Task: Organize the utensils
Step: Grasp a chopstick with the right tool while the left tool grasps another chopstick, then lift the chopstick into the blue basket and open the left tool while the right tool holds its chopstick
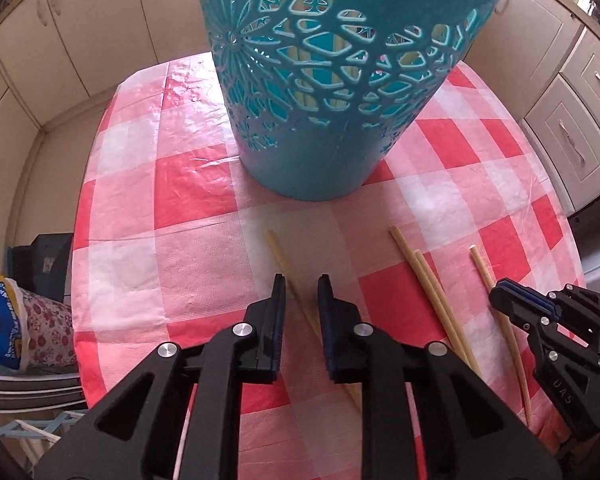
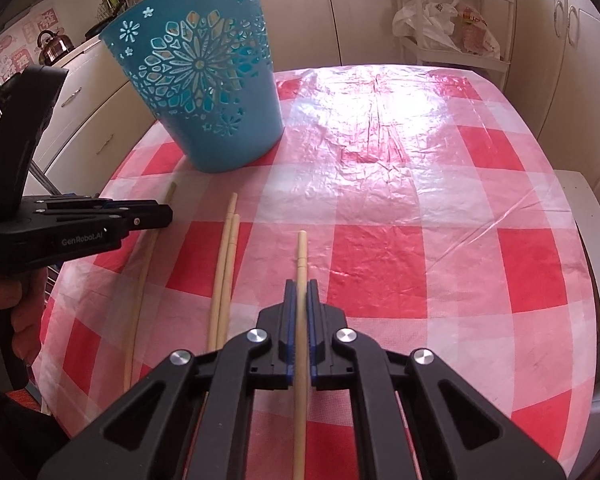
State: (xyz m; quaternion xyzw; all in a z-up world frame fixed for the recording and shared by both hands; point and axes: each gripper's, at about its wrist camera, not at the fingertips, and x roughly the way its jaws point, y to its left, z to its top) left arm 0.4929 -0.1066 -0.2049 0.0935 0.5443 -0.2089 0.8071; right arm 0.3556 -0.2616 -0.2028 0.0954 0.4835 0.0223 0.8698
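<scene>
A teal cut-out basket (image 1: 312, 80) (image 2: 200, 80) stands on the red-and-white checked table, with chopsticks showing through its holes. My left gripper (image 1: 301, 286) is open, its fingers on either side of one wooden chopstick (image 1: 288, 268) lying on the cloth. My right gripper (image 2: 301, 292) is shut on another chopstick (image 2: 301, 256), which points forward along the fingers. In the left wrist view the right gripper (image 1: 504, 288) sits at the right, on that chopstick (image 1: 480, 264). A pair of chopsticks (image 2: 226, 264) (image 1: 428, 280) lies between the two grippers.
The checked tablecloth (image 2: 380, 260) covers a rounded table. Cream cabinets (image 1: 572, 132) surround it. A white trolley with plastic bags (image 2: 448, 28) stands beyond the far edge. Bags and a stool (image 1: 32, 320) sit to the left of the table. A kettle (image 2: 54, 46) rests on a counter.
</scene>
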